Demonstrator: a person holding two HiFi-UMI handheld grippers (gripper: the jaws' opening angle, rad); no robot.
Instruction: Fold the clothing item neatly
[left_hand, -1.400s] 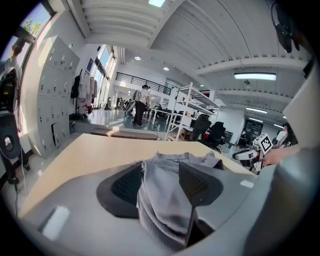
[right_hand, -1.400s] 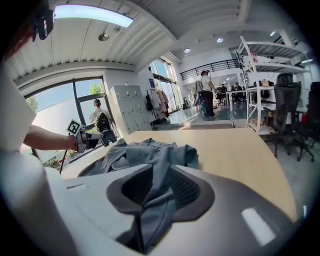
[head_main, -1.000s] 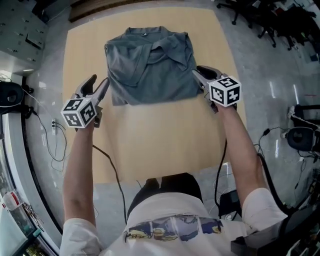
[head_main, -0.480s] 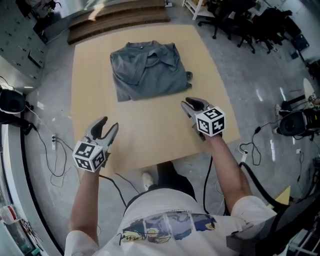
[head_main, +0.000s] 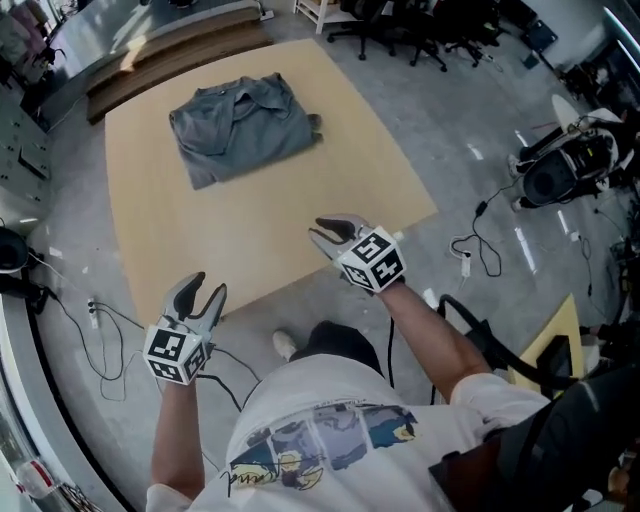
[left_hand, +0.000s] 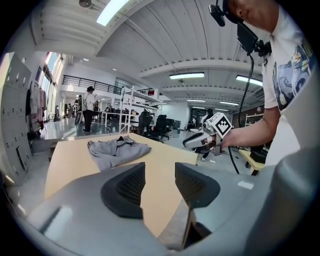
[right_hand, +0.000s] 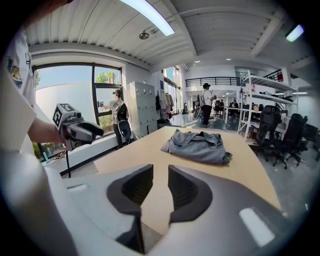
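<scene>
A grey collared shirt (head_main: 242, 125) lies folded into a rough rectangle at the far side of the light wooden table (head_main: 260, 230); it also shows in the left gripper view (left_hand: 118, 150) and the right gripper view (right_hand: 197, 145). My left gripper (head_main: 203, 293) hangs off the table's near left corner, over the floor; its jaws have just been closing a little and stand open with nothing between them. My right gripper (head_main: 333, 230) sits over the table's near edge, open and empty. Both grippers are far from the shirt.
Office chairs (head_main: 400, 30) stand beyond the table's far right corner. Cables (head_main: 95, 315) trail on the floor to the left, and more gear (head_main: 560, 170) and cables lie at the right. People stand in the background of both gripper views.
Both grippers have drawn back from the shirt's near corners toward the person: the left off the table's near left edge, the right to its near edge. The shirt stays folded where it was.
</scene>
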